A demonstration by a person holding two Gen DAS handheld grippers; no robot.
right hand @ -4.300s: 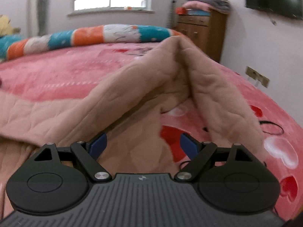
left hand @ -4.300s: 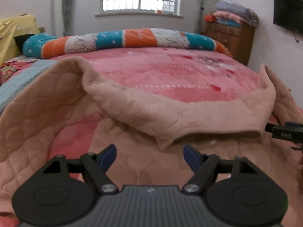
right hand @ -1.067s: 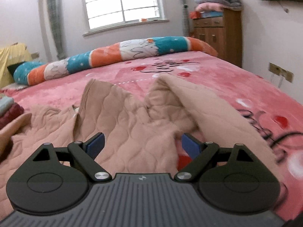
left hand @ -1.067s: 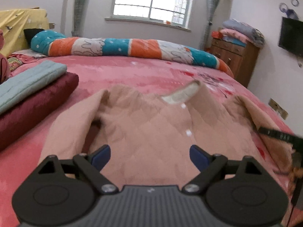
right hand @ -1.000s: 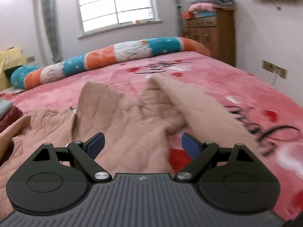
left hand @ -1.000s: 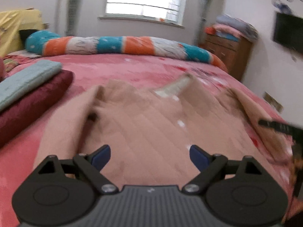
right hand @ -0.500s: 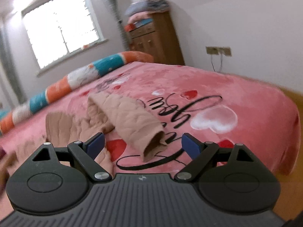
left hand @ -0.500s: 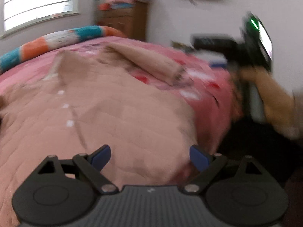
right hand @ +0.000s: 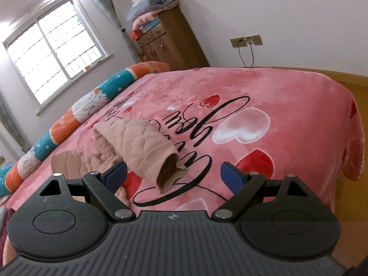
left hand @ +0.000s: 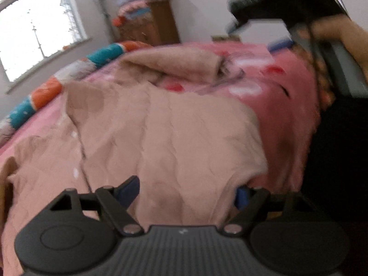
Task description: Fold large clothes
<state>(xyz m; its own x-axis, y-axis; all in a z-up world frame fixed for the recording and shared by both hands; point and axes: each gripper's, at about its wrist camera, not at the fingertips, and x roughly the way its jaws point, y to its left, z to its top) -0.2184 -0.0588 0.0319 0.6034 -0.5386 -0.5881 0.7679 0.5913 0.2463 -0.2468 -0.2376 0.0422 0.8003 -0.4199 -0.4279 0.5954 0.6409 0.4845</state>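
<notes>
Quilted pink garment (left hand: 161, 133), one piece, lies spread on one pink bed (right hand: 287, 96), its one visible sleeve (right hand: 142, 145) stretched aside. Two claws hover: left claw (left hand: 187, 192) closing over the hem, right claw (right hand: 173, 174) wide, empty.

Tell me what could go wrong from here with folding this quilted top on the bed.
The left gripper is closing with the pink quilted top between its fingers near the bed's edge; it may pinch several layers, or drag the hem off the bed. The sleeve lies bunched ahead of the open right gripper; folded in like that, it could leave a lump.
</notes>
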